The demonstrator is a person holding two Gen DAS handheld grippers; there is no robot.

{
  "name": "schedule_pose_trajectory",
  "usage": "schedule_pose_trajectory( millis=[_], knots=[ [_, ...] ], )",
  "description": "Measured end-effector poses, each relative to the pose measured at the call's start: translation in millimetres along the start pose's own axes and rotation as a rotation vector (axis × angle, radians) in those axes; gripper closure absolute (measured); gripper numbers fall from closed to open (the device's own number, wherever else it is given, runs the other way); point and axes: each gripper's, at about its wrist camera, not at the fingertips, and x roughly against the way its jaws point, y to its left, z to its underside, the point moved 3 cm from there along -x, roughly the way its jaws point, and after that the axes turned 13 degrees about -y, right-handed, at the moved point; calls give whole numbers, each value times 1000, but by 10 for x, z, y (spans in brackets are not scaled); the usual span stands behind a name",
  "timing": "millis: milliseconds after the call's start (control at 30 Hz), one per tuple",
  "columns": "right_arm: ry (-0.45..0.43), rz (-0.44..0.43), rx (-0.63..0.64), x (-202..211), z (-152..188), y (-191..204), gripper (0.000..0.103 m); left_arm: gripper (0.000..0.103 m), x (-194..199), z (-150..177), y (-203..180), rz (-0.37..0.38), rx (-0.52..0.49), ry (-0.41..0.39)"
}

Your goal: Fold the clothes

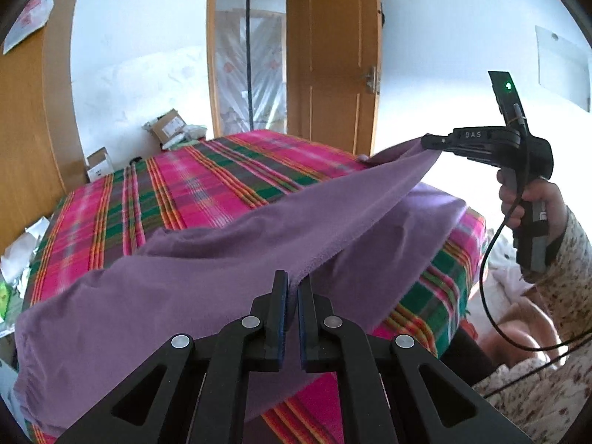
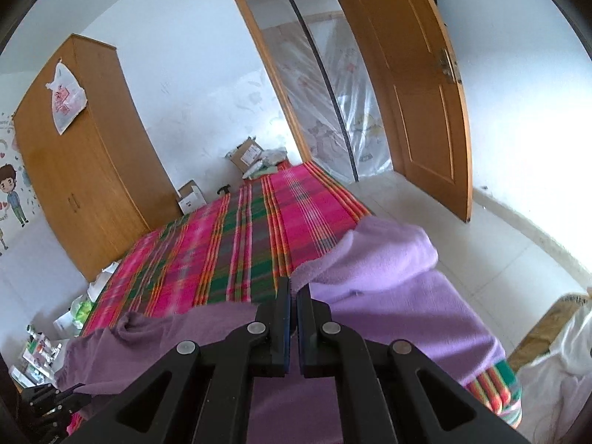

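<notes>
Now, from the left wrist, the left gripper (image 1: 292, 288) pinches an edge of the purple garment (image 1: 207, 259), lifted off the plaid bed cover (image 1: 207, 181); across it the right gripper (image 1: 429, 142), in a hand (image 1: 532, 199), bites another corner. From the right wrist, the right gripper (image 2: 293, 290) is clamped on the garment's fuzzy edge (image 2: 370, 259), cloth draped over the bed near the wardrobe (image 2: 81, 155).
</notes>
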Motion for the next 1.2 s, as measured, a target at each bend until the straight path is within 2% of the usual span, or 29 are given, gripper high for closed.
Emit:
schedule_pose_trajectory(
  millis=[333,500,833,933,1067,1167,1200],
  knots=[
    [109,62,-45,-16,479,-352,100,98,-167,362,-36,25,5,96],
    [160,62,-71,-28,666,-485,100,98,-221,468,-45,28,12,133],
    [180,55,-42,5,738,-580,97,95,-233,571,-89,25,-20,184],
    [166,51,-36,72,707,-610,95,90,-175,517,-134,53,-26,187],
    [143,38,7,142,622,-609,93,86,-89,328,-189,157,26,128],
    [105,66,37,125,460,-633,89,82,-116,189,-238,199,36,82],
    [100,73,48,81,397,-639,85,82,-172,172,-261,195,31,83]
  ],
)
